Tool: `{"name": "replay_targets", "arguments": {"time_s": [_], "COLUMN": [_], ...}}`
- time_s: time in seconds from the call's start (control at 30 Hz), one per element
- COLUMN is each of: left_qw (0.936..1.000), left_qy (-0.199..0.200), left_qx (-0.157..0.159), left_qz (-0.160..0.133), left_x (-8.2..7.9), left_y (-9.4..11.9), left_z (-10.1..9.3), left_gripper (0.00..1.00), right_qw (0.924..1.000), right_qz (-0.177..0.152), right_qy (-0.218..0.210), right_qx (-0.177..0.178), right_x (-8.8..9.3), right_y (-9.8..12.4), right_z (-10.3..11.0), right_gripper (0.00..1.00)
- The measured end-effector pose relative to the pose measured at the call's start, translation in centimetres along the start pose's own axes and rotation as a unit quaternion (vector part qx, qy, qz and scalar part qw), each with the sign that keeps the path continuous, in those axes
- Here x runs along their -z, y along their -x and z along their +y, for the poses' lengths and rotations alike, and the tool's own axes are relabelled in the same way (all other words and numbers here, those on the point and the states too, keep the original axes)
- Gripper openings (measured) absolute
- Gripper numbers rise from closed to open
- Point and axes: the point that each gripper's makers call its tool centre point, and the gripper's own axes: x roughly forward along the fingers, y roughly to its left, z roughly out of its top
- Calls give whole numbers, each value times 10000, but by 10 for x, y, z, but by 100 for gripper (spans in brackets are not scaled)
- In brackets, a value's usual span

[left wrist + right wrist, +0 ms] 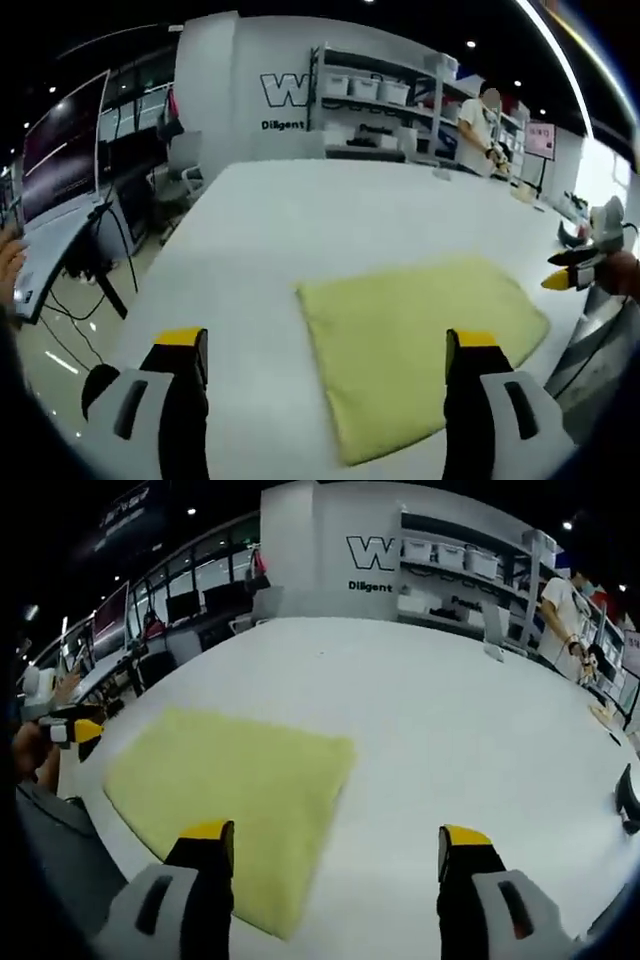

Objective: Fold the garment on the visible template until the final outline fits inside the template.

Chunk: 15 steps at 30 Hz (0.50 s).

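Note:
A yellow cloth (420, 350), folded into a flat rectangle, lies on the white table (300, 220) near its front edge. My left gripper (328, 345) stands open above the table, its right jaw over the cloth and its left jaw over bare table. The right gripper (572, 276) comes in from the right, held in a hand beyond the cloth's far corner. In the right gripper view the cloth (235, 795) lies to the left. My right gripper (335, 838) is open, its left jaw over the cloth's near edge. The left gripper (72, 730) hovers at the cloth's left end.
A person in a white shirt (478, 125) stands by shelves of white bins (370, 90) behind the table. A monitor (60, 150) and an office chair (185, 160) stand to the left. A dark object (628, 800) sits at the table's right edge.

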Motion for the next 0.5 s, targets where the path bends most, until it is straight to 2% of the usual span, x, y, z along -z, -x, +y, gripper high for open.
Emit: {"name": "replay_targets", "arguments": {"time_s": [0.23, 0.5], "left_qw": [10000, 9999], "left_qy": [60, 117], "left_qx": [37, 51], "left_qz": [-68, -47], "left_x": [-2, 4], "left_y": [-3, -4], "left_z": [-10, -6], "left_gripper": [99, 99], "right_qw": [9998, 9996], "right_qz": [-112, -119], "right_qy": [-175, -180], "right_qx": [39, -171], "right_x": [-4, -1], "right_y": [-5, -7], "right_z": [7, 22], "right_gripper": [99, 99]}}
